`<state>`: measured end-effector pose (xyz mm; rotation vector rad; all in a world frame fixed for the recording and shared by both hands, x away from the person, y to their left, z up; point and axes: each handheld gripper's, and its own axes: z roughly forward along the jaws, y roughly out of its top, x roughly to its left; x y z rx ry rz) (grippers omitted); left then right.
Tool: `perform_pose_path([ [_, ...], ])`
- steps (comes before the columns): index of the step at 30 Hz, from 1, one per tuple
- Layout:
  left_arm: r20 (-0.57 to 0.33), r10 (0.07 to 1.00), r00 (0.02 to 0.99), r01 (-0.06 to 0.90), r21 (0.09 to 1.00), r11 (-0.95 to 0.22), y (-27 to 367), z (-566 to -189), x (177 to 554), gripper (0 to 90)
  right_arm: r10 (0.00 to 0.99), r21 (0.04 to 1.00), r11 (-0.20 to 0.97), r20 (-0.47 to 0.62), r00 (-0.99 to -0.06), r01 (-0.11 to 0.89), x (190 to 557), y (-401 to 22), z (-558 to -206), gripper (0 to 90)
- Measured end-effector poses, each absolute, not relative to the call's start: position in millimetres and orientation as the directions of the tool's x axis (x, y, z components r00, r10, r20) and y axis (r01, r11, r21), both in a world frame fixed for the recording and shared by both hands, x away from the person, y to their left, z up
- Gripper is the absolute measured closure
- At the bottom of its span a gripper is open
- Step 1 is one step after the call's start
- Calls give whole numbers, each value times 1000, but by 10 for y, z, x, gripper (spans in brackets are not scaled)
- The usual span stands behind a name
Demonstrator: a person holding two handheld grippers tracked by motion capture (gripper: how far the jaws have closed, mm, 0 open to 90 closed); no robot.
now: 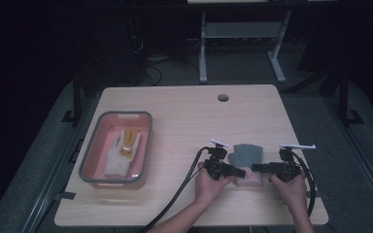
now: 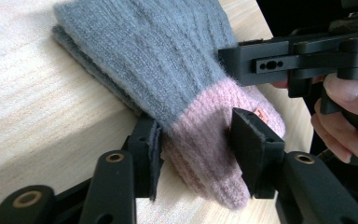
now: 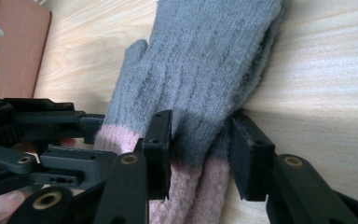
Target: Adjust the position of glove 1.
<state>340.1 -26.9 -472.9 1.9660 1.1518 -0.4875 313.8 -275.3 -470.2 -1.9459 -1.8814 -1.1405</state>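
Gloves (image 1: 245,160), grey knit with pink cuffs, lie stacked on the surface (image 1: 184,121), fingers pointing away from the person. Left tongs (image 2: 196,144) pinch the pink cuff; right tongs (image 3: 200,154) pinch the opposite edge at the grey-pink boundary.

From above, the grey-and-pink mitten (image 1: 246,160) is small, and both hands cover most of its pink cuff, so the grip itself can't be read there. In the left gripper view the mitten's finger end runs off the top edge, and the left gripper (image 2: 198,140) hides the cuff's underside. In the right gripper view the cuff drops off the bottom edge, and the right gripper (image 3: 200,144) covers the cuff seam. The pale glove (image 1: 121,150) in the tray (image 1: 90,145) is too small to make out its orange markings.
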Motion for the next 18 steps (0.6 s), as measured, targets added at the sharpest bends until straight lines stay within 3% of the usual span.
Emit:
perform_pose_path([
  [7,-699,516,496,868,422,-262,-211,-4754,3460,631,743,378,-150,652,-148,914,3139,-2742,-4693,718],
  [18,-715,503,486,874,411,-259,-142,-4757,3483,676,730,367,-159,669,-141,916,3135,-2710,-4683,747],
])
